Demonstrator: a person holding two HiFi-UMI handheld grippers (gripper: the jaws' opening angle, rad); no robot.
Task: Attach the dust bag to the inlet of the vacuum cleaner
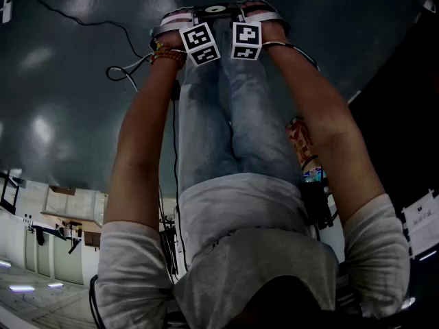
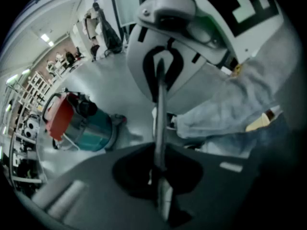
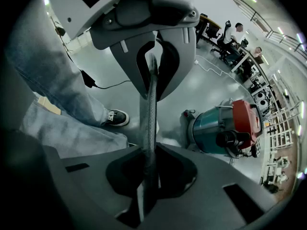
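The left gripper [image 2: 160, 128] and right gripper [image 3: 149, 119] each had their fingers pressed together on nothing. The vacuum cleaner [image 3: 225, 126] stood on the floor [image 3: 201, 90] beyond the fingertips. No dust bag showed. I'd guess it's light and floppy, best taken by its stiffer collar.

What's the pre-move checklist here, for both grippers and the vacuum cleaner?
1. Left gripper empty: jaws together, nothing between them. Ok.
2. Right gripper empty: jaws together, nothing between them. Ok.
3. Vacuum cleaner located: shows in both gripper views. Ok.
4. Dust bag located: in no view. Not ok.
5. Inlet free and facing the grippers: cannot tell.
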